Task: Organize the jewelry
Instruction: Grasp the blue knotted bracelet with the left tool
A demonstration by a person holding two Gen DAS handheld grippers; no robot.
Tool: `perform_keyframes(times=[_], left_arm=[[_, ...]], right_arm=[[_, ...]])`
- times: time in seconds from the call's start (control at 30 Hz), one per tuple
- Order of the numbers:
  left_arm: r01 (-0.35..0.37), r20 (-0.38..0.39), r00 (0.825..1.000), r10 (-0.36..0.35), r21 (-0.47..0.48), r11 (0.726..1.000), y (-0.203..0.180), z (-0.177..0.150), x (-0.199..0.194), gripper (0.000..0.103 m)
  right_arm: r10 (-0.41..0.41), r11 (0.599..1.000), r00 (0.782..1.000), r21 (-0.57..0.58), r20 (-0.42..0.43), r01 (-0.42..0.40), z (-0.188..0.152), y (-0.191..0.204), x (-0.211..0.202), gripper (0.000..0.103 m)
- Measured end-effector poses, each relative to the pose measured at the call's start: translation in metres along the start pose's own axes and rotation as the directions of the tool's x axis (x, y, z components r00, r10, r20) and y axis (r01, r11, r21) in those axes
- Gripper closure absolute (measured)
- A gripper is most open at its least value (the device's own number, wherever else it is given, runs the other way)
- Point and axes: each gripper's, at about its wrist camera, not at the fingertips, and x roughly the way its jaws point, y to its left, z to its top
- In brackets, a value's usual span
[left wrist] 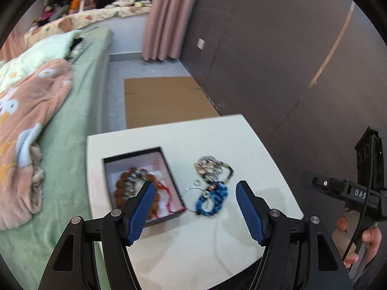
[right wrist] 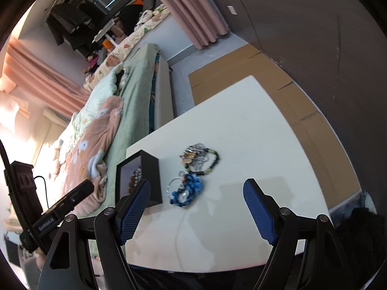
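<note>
A black jewelry box (left wrist: 167, 164) with a pale lining stands on the white table (left wrist: 193, 241); it holds a brown bead bracelet (left wrist: 123, 186) with a red cord. Right of it lie a blue bead bracelet (left wrist: 214, 199), a thin silver ring hoop (left wrist: 191, 193) and a silver and dark bead pile (left wrist: 212, 166). My left gripper (left wrist: 194, 188) is open and empty above the table, near the box and blue bracelet. My right gripper (right wrist: 197, 188) is open and empty; its view shows the box (right wrist: 151, 176), blue bracelet (right wrist: 188, 191) and silver pile (right wrist: 199, 158).
A bed with a green sheet (left wrist: 72, 125) and a pink blanket (left wrist: 26, 125) runs along the table's left side. Flat cardboard (left wrist: 167, 99) lies on the floor beyond the table. A dark wall (left wrist: 290, 60) stands to the right, pink curtains (left wrist: 167, 17) behind.
</note>
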Motion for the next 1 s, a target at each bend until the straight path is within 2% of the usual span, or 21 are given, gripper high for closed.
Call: perform_keyframes(times=[0.17, 0.4, 0.77, 1.0], left_arm=[[0.015, -0.041, 0.999, -0.014, 0.04, 0.999, -0.024, -0.006, 0.023, 0.033], [0.022, -0.097, 0.995, -0.014, 0.085, 0.996, -0.051, -0.015, 0.058, 0.033], [-0.001, -0.207, 0.978, 0.026, 0.122, 0.993, -0.069, -0.027, 0.117, 0.056], [-0.033, -0.256, 0.965, 0.058, 0.099, 0.994, -0.061, -0.029, 0.148, 0.058]], right_arm=[[-0.079, 0.996, 0.997, 0.047, 0.014, 0.078, -0.009, -0.033, -0.006, 0.023], [-0.068, 0.996, 0.997, 0.054, 0.024, 0.067, -0.021, -0.064, -0.015, 0.023], [-0.065, 0.993, 0.998, 0.096, 0.009, 0.064, -0.034, -0.104, -0.011, 0.023], [-0.076, 0.991, 0.997, 0.105, -0.017, 0.077, -0.033, -0.118, 0.001, 0.023]])
